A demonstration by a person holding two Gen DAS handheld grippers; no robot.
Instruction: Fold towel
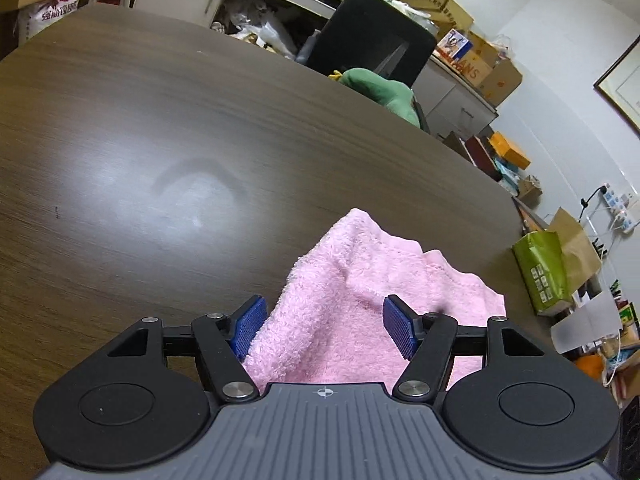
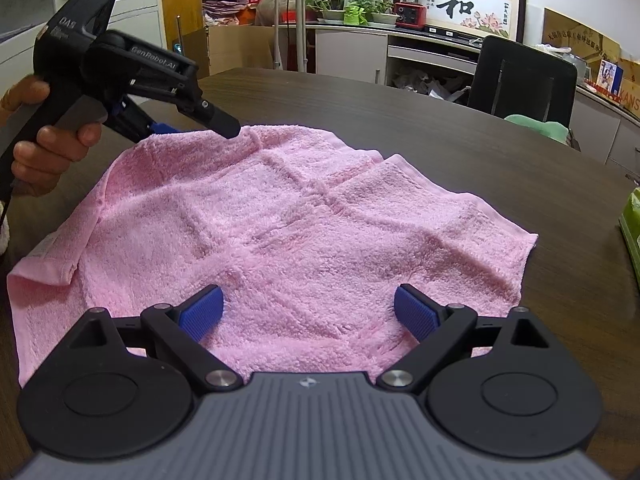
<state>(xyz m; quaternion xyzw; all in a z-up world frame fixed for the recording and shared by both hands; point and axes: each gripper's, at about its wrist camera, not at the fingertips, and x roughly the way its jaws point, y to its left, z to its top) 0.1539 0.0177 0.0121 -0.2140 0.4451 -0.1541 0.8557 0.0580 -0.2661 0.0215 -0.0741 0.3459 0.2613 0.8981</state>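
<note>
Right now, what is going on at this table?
A person is working on a pink towel lying spread and rumpled on a dark wooden table, with a two-finger gripper in each hand. The left gripper sits open over the towel's far left edge, cloth between its pads but not pinched. The right gripper hovers open over the near edge. No fold has been made yet.

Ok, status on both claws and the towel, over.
Left claw open over towel's far corner, nothing gripped. Right claw open over its near edge. Towel spread on table, creased, unfolded. Nothing in the way.
</note>
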